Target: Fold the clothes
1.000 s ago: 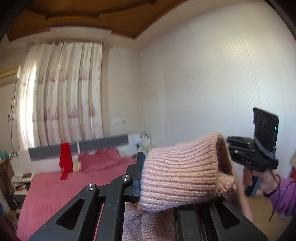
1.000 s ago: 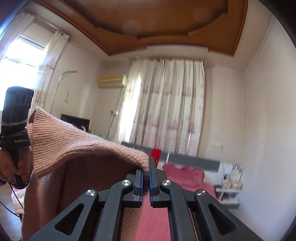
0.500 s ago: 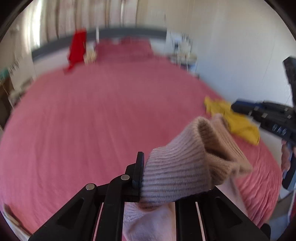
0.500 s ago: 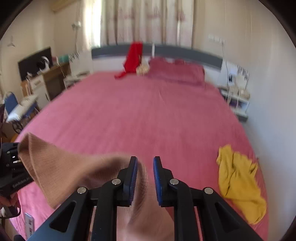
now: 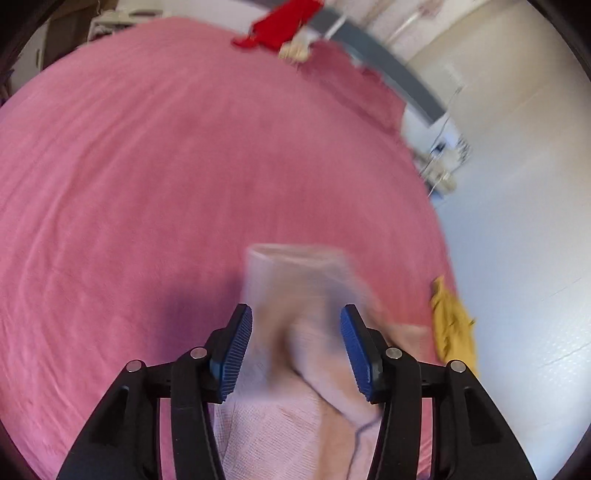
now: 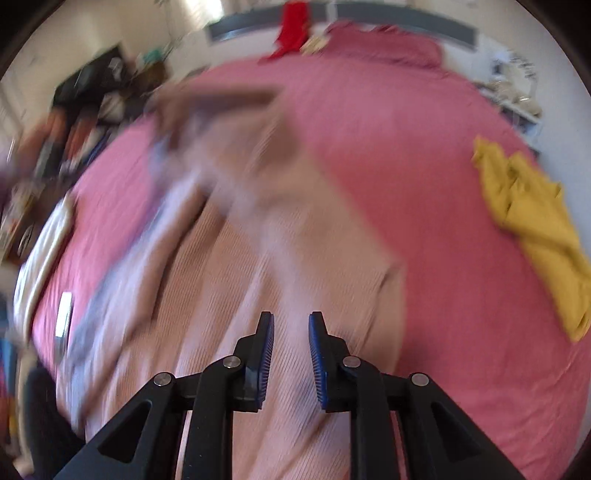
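Two tongs are pointing down at the big pink bed [image 5: 147, 166], and I am holding one in each hand. My left tongs [image 5: 295, 347] are standing wide apart; they have just been opening. A blurry cuff of the pink knitted sweater [image 5: 306, 295] is sitting between the blue pads [image 5: 236, 347], but the pads are not squeezing it. My right tongs [image 6: 291, 354] are open a little bit too, and nothing is pinched in them. They are hanging over the sweater [image 6: 258, 295], which is lying spread out on the bed [image 6: 443, 332] near its close edge, with one sleeve blurry and stretched toward the far left side of the bed. Close to the right edge of the bed, apart from the sweater, a yellow piece of clothing [image 6: 532, 221] is lying in a heap. Up at the head of the bed, a red cloth [image 6: 291, 26] is hanging on the grey headboard [image 6: 406, 18].
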The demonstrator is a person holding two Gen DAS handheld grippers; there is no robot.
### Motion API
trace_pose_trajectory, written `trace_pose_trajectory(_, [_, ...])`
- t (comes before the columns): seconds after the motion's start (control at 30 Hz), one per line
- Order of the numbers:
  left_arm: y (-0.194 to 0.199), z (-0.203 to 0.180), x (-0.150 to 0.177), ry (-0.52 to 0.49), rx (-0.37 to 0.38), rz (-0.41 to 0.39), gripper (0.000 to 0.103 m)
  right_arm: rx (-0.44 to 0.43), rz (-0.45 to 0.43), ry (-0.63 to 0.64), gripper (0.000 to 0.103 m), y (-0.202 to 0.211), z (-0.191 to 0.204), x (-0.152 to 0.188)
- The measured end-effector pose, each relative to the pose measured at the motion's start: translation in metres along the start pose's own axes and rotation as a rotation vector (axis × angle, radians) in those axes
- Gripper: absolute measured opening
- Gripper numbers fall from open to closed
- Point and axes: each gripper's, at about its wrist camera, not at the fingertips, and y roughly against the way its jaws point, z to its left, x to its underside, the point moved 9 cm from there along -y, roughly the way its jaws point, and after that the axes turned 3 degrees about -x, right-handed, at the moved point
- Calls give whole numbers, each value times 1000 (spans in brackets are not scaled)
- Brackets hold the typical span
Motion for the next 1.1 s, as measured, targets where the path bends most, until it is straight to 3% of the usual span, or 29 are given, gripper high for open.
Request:
trace_pose_trajectory(0.03, [11,0,4,-28,-12,-28,54,-16,32,11,19,-3,9,20])
trace_pose_trajectory(0.13, [36,1,33,-153,-93,-62,75,-27,77,33,21,-12,29,58])
trace_pose_trajectory(0.27, [52,6,125,-335,-176,-18,77,-28,108,14,23,-20,54,97])
trace_pose_trajectory(0.33, [63,19,170,-386,-181,23,77,-24,122,-8,30,-25,68,109])
trace_pose_trajectory(0.47, [57,51,257,-408,-278,104,77,64,168,-7,36,-44,83,130])
trace_pose_trajectory(0.57, [49,70,303,-404,-338,144,77,159,185,65,36,-69,80,144])
trace_pose_trajectory(0.67, [38,85,321,-408,-406,151,77,141,152,109,11,-66,71,140])
trace_pose_trajectory(0.7, [36,88,322,-414,-420,143,77,129,151,116,8,-61,66,137])
trace_pose_trajectory(0.8, [34,89,321,-445,-440,110,77,160,120,141,8,-30,29,120])
trace_pose_trajectory(0.9, [28,84,317,-479,-454,96,78,284,57,115,8,22,-55,81])
trace_pose_trajectory(1.0, [27,82,314,-500,-464,84,78,461,-7,47,7,78,-160,36])
trace_pose_trajectory(1.1, [29,82,307,-513,-488,66,78,653,-92,-177,10,143,-297,-10])
